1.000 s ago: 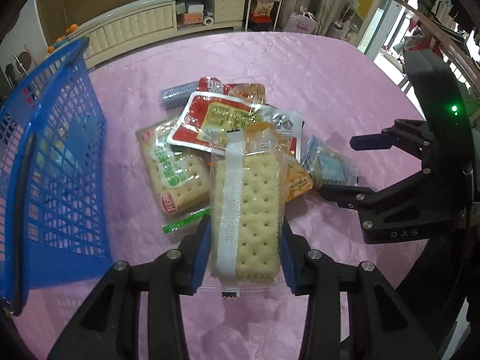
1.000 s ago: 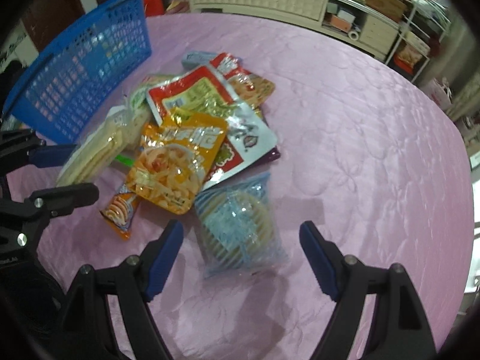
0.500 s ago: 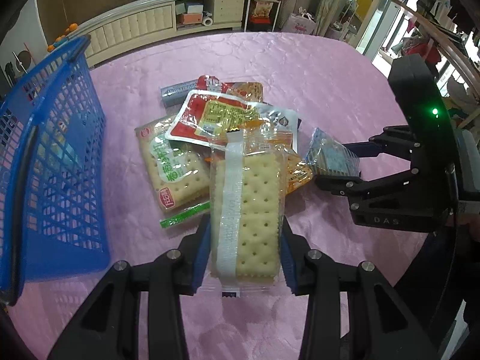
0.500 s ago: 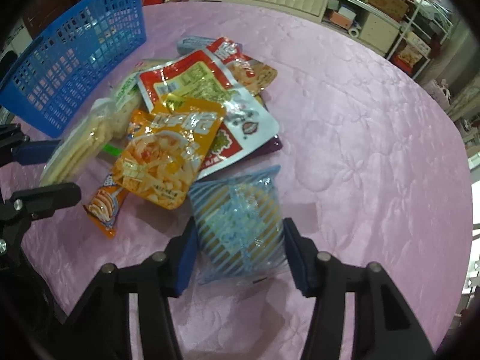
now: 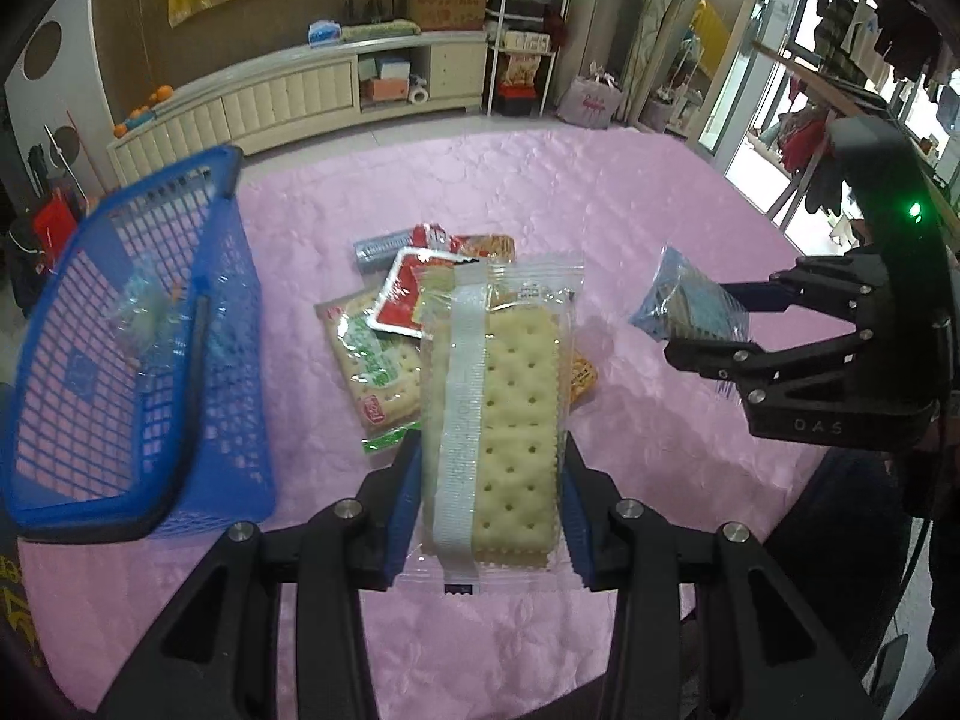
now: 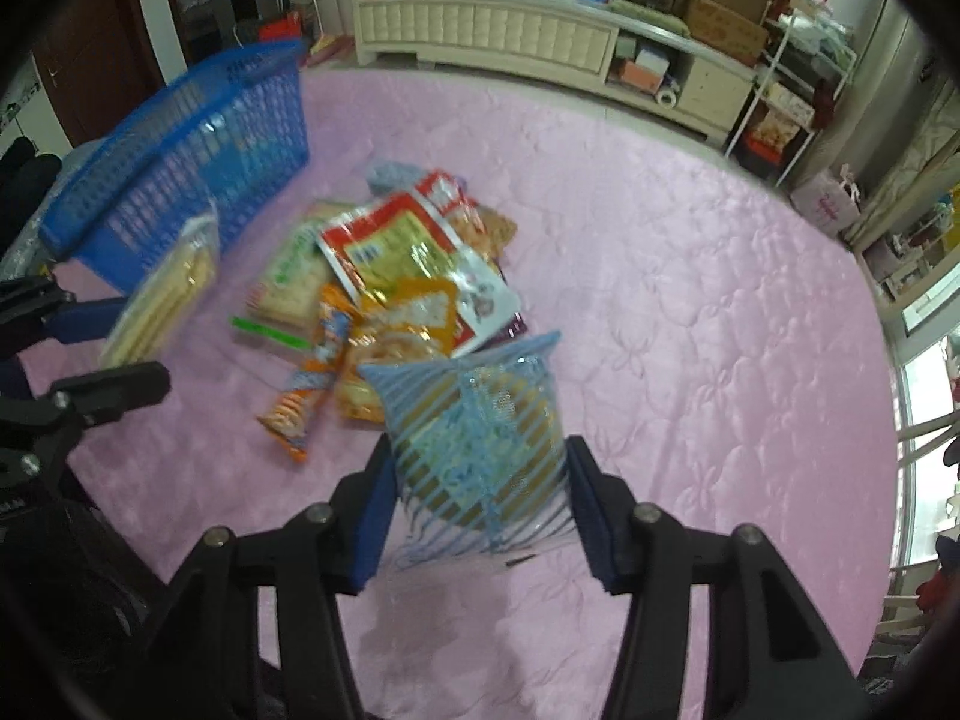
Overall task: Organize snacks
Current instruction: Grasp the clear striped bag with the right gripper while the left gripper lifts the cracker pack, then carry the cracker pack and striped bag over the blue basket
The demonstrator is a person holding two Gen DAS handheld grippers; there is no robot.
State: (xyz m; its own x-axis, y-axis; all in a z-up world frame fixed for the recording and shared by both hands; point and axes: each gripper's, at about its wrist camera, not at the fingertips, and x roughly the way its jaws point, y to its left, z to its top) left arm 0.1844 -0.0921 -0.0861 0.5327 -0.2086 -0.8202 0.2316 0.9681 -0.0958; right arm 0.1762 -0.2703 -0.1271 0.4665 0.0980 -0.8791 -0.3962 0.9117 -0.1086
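Note:
My left gripper is shut on a clear-wrapped cracker packet and holds it above the pink table. My right gripper is shut on a blue-striped snack packet, also lifted off the table; it shows at the right of the left wrist view. A pile of snack packets lies mid-table: a red-and-yellow pouch, a green-labelled cracker packet, an orange chip bag. A blue mesh basket stands at the left, with something pale inside it.
The pink quilted tablecloth covers the round table. A cream sideboard and shelves stand behind the table. The left gripper with its cracker packet shows at the left of the right wrist view, next to the basket.
My right gripper closed on the blue-striped packet and lifted it off the table. My left gripper rose with the cracker packet, and the basket now sits closer on its left.

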